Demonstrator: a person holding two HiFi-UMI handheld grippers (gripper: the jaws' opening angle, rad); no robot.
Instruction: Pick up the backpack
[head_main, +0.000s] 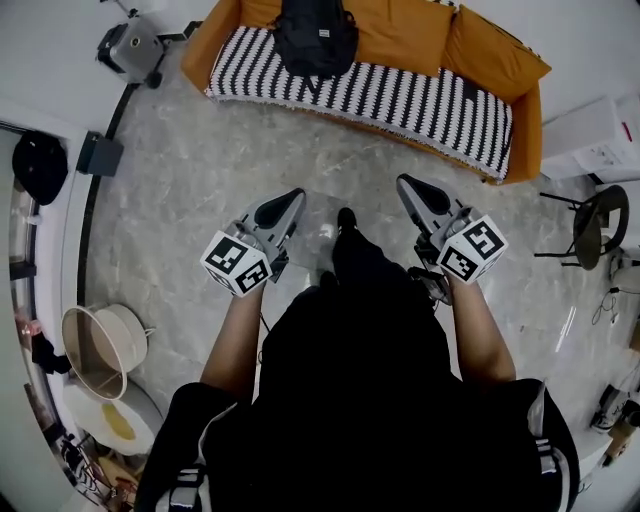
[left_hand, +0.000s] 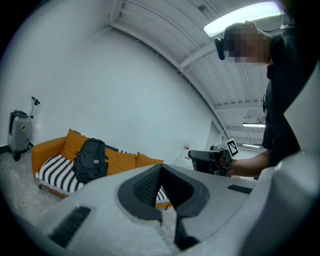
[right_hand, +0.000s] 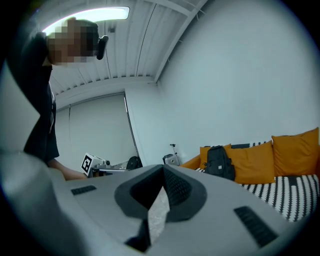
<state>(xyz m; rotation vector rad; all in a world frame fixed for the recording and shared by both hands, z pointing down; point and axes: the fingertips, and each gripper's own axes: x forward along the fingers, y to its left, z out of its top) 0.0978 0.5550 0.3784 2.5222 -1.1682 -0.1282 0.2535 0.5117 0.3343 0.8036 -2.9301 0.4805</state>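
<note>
Backpack, black, stands against the back cushions of the orange sofa, on its striped cover. We hold our left gripper and right gripper over the marble floor, well apart from it, both with jaws together and empty.
</note>
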